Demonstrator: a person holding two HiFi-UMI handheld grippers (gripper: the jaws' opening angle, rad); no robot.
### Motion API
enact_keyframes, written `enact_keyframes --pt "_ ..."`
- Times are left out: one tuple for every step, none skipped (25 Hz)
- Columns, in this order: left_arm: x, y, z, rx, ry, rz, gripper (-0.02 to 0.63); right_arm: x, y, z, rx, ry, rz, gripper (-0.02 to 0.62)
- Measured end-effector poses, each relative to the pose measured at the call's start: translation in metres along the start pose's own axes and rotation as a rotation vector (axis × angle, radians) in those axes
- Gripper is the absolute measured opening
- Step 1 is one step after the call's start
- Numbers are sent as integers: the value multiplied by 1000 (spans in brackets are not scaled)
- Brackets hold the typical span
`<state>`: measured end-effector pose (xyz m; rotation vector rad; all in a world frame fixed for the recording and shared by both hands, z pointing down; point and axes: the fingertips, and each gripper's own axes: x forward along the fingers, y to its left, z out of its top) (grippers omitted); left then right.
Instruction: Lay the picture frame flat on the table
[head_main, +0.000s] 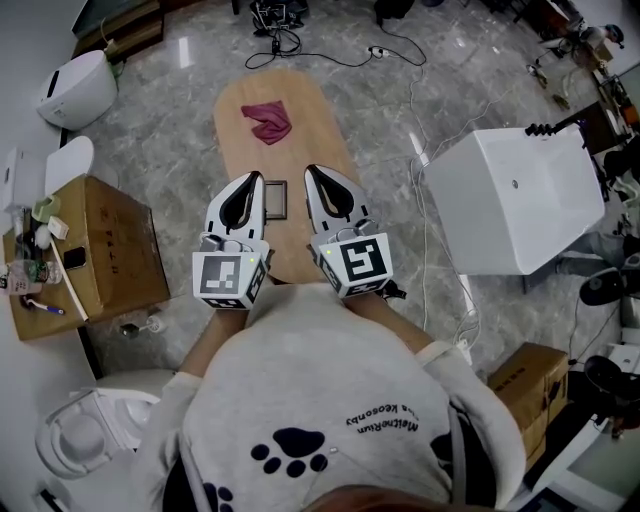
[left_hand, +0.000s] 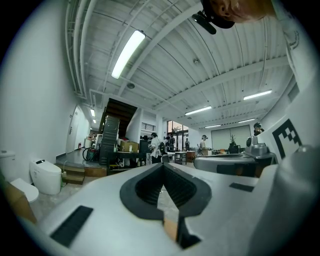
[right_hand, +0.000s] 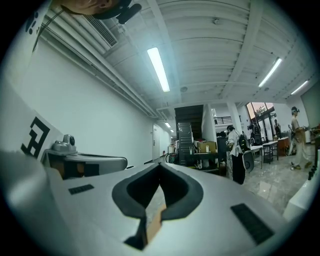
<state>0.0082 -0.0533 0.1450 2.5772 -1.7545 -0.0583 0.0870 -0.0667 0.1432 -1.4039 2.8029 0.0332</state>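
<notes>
The picture frame (head_main: 276, 199), a small dark-rimmed rectangle, sits on the oval wooden table (head_main: 300, 110) and looks flat from above. It lies between my two grippers, which hover over the table's near end. The left gripper (head_main: 258, 177) is just left of the frame, its jaws shut and empty. The right gripper (head_main: 311, 170) is just right of it, also shut on nothing. Both gripper views point level across the room, so the left gripper (left_hand: 163, 165) and right gripper (right_hand: 160, 164) show only their closed tips, not the frame.
A crumpled maroon cloth (head_main: 267, 121) lies on the table's far half. A white tub (head_main: 515, 200) stands to the right, a cardboard box (head_main: 105, 250) with clutter to the left. Cables (head_main: 300, 45) run over the floor beyond the table. People stand far off in the room.
</notes>
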Motion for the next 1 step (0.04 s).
enact_keyframes --pt "1 0 0 1 -2 0 9 0 -1 -1 1 0 0 11"
